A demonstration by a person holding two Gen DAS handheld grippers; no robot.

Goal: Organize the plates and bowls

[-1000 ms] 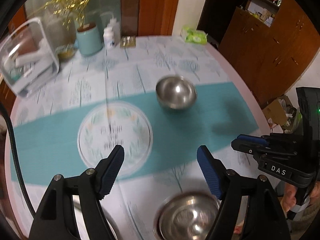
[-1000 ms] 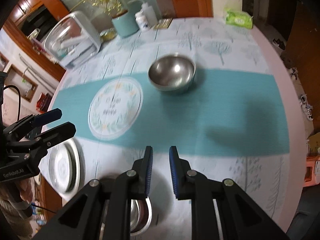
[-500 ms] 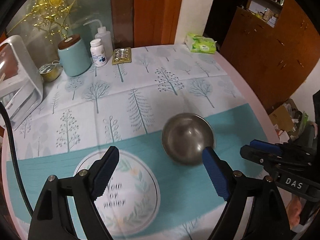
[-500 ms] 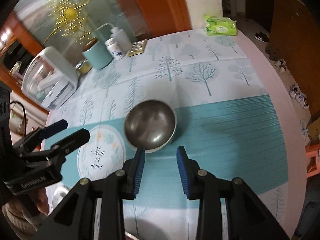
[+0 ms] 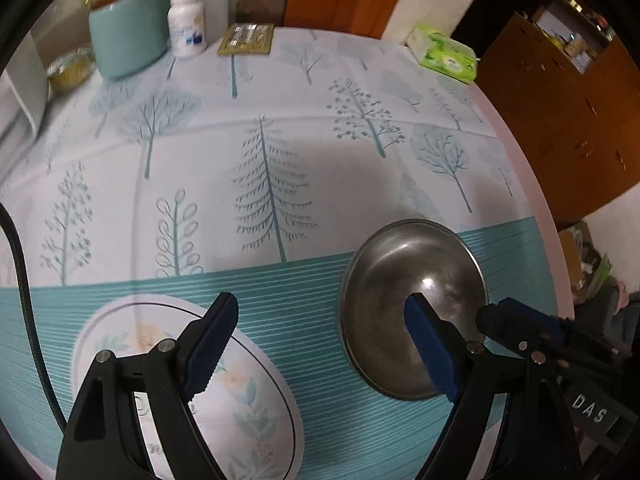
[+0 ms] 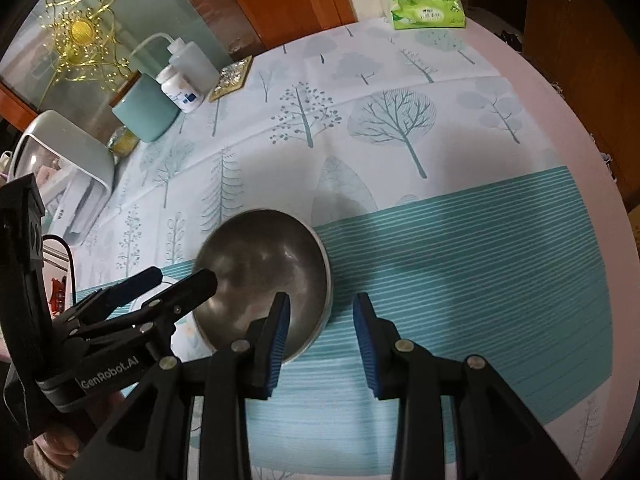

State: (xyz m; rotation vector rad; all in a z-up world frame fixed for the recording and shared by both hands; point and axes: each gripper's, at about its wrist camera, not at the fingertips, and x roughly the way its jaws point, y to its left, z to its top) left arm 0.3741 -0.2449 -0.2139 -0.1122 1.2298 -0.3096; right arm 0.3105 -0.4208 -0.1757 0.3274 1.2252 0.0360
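A steel bowl (image 5: 400, 300) stands upright and empty on the teal band of the tablecloth. My left gripper (image 5: 320, 344) hangs over it, wide open, with its right finger (image 5: 430, 354) above the bowl's inside and its left finger over the printed round medallion (image 5: 240, 400). In the right wrist view the same bowl (image 6: 260, 268) lies just ahead of my right gripper (image 6: 322, 340), which is partly open. The bowl's right rim shows in the gap between its fingers. I see no pad pressing on the bowl. Each gripper shows in the other's view: right gripper (image 5: 516, 326), left gripper (image 6: 160, 286).
At the table's far side stand a teal jar (image 5: 124, 36), a white pill bottle (image 5: 187, 24), a blister pack (image 5: 246, 38) and a green tissue pack (image 5: 444, 56). A white lidded appliance (image 6: 68, 176) sits at the left. The round table's edge (image 6: 592, 152) curves along the right, with wooden cabinets beyond.
Both grippers came forward and down over the table to the lone steel bowl. The plates and bowl at the near edge left view. The right jaws widened.
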